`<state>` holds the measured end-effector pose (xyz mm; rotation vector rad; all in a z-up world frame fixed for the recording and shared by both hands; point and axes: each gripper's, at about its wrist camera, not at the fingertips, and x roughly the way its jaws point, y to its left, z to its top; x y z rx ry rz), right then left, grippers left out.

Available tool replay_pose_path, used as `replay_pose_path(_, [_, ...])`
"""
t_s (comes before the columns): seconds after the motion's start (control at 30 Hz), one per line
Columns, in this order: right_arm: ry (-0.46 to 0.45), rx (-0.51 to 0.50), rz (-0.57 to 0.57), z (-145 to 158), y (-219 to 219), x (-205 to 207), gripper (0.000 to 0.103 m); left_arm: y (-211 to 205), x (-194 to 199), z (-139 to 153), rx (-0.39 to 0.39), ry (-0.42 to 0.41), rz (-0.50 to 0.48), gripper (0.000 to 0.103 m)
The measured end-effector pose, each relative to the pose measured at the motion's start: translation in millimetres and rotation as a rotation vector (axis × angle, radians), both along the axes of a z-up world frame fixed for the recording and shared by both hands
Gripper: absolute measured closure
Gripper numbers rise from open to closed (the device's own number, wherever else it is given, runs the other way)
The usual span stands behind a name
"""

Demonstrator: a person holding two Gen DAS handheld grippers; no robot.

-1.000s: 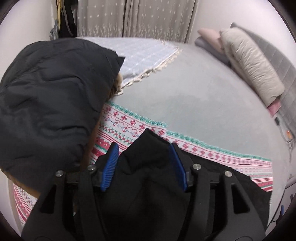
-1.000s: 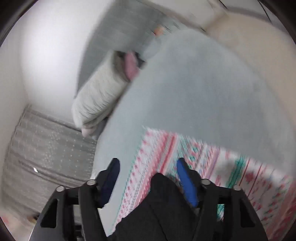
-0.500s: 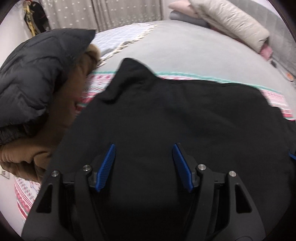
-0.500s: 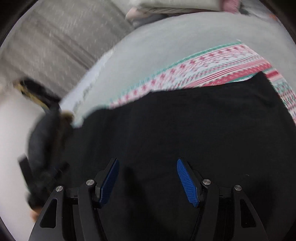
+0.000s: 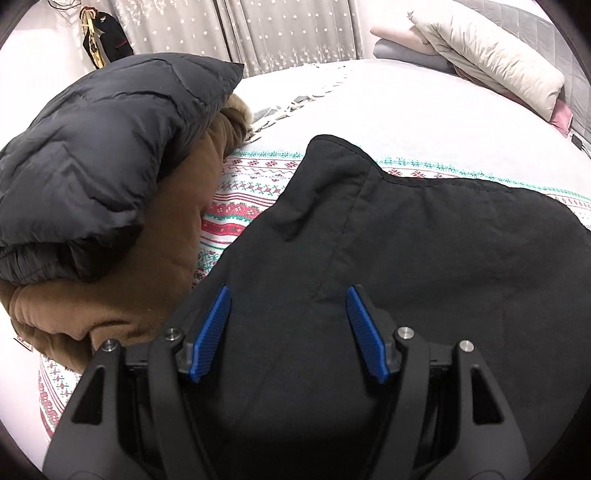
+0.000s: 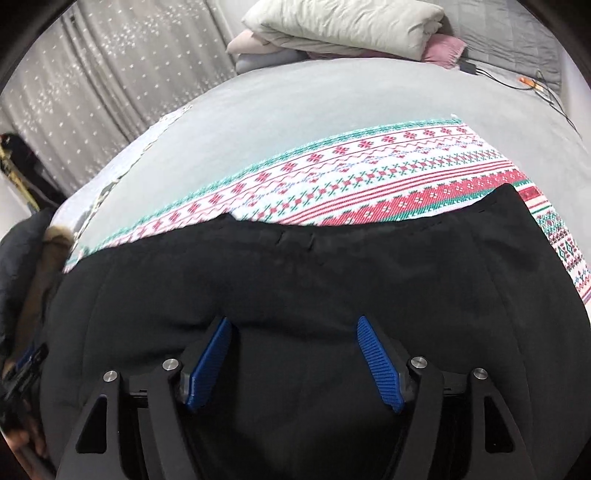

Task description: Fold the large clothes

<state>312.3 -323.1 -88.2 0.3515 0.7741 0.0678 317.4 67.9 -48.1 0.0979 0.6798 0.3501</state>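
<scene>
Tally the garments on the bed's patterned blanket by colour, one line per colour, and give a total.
Black garment, spread flat: 1
Dark grey puffer jacket, folded on the pile: 1
Brown garment, under the puffer: 1
Total: 3

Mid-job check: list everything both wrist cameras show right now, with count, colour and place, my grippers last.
Black fabric garment: one, black, spread flat on the patterned blanket, under both grippers.
Patterned knit-style blanket: one, white with red and green bands, on the bed, under the garment.
Grey bed sheet: one, pale grey, covering the mattress.
Dark puffer jacket: one, dark grey, folded on top of the pile at the left.
Brown fleece garment: one, brown, folded beneath the puffer jacket.
Cream folded duvet: one, cream, at the head of the bed, on pink and grey bedding.
Star-print curtains: grey, back wall.
Cables: dark, beside the headboard.
Left gripper: blue pads, open.
Right gripper: blue pads, open.
</scene>
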Motion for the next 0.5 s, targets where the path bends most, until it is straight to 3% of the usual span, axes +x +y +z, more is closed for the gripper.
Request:
replay_pose_path(0.1, [0.016, -0.030, -0.049, 6, 6, -2, 0.032, -6, -13, 14, 0.019, 0.008, -0.024, 0.036])
replay_pose_path(0.17, [0.030, -0.036, -0.064, 25, 14, -13, 0.032, -11, -34, 32, 0.023, -0.030, -0.061, 0.035])
replay_pose_path(0.23, [-0.027, -0.022, 0.018, 51, 31, -32, 0.031, -17, -67, 50, 0.000, -0.059, -0.126, 0.034])
replay_pose_path(0.33, [-0.080, -0.056, 0.090, 81, 56, -66, 0.030, -24, -103, 54, -0.006, -0.056, -0.178, 0.023])
replay_pose_path(0.43, [-0.051, 0.033, 0.170, 79, 75, -105, 0.030, -25, -129, 42, 0.022, -0.019, -0.198, 0.023])
replay_pose_path(0.5, [0.003, 0.029, 0.232, 62, 92, -132, 0.030, -16, -135, 31, 0.068, -0.007, -0.148, 0.023])
